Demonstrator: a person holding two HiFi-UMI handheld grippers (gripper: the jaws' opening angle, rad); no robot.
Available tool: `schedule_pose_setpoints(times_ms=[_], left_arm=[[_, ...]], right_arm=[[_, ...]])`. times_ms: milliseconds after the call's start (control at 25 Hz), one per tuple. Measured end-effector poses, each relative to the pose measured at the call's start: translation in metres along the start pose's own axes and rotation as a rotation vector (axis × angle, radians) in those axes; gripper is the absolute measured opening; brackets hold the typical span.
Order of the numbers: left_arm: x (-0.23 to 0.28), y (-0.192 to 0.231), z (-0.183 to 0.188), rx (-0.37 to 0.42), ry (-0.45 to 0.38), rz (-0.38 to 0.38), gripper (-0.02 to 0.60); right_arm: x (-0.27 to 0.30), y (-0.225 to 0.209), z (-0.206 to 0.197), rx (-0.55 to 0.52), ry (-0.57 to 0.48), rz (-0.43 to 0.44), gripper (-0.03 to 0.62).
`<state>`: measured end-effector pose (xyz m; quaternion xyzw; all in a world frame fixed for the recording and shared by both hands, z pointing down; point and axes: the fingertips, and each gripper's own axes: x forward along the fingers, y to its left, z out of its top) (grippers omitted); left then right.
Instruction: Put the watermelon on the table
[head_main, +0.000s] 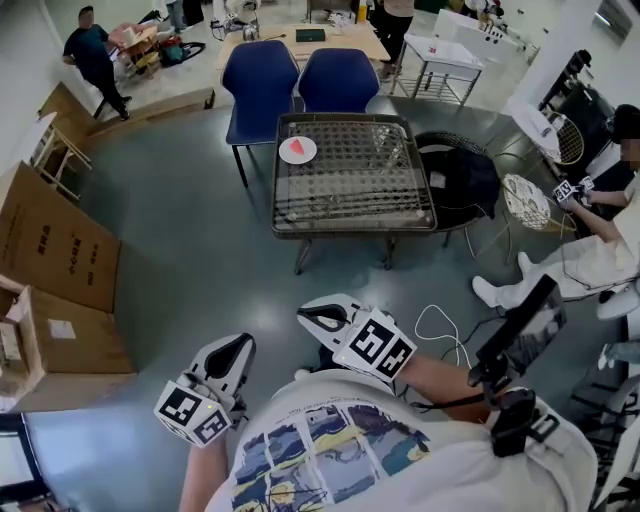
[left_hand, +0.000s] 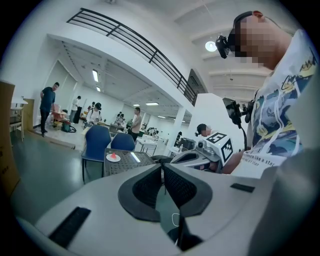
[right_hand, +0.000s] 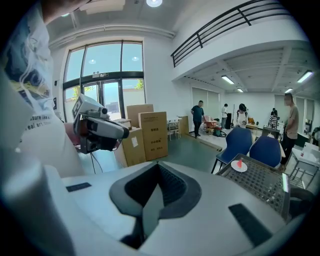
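Watermelon slice (head_main: 296, 147) sits on plate (head_main: 285, 156), far-left corner of worktop (head_main: 352, 222), well ahead of both tools. Left tool (head_main: 235, 350) and right tool (head_main: 322, 318) closed, empty (right looks nearer).

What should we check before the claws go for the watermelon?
1. Watermelon sits on its plate on the table: ok.
2. Left claw empty: ok, shut on nothing.
3. Right claw empty: ok, shut on nothing.
4. Claws open for grabbing: not ok.
5. Claws close to the table: not ok, both near the person's shirt.
6. Slice loose on the plate: cannot tell, too small.
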<state>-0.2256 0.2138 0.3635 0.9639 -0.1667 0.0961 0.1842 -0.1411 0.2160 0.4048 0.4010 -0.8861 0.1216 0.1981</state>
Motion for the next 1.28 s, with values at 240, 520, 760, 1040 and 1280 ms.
schedule_pose_setpoints(times_ms=[240, 520, 760, 1040, 1280], left_arm=[[-0.013, -0.004, -0.002, 0.015, -0.006, 0.018, 0.026], [-0.025, 0.000, -0.014, -0.013, -0.008, 0.048, 0.026], [-0.028, 0.000, -0.022, -0.030, -0.002, 0.052, 0.026], [-0.026, 0.003, -0.022, -0.032, 0.003, 0.047, 0.026], [-0.026, 0.005, -0.019, -0.032, -0.002, 0.044, 0.026]], right_arm=[[0.006, 0.017, 0.012, -0.036, -0.015, 0.032, 0.011], [0.011, 0.030, 0.012, -0.066, -0.006, 0.066, 0.009], [0.012, 0.033, 0.009, -0.064, -0.001, 0.069, 0.009], [0.014, 0.032, 0.009, -0.064, 0.006, 0.071, 0.009], [0.019, 0.032, 0.012, -0.072, 0.014, 0.083, 0.009]])
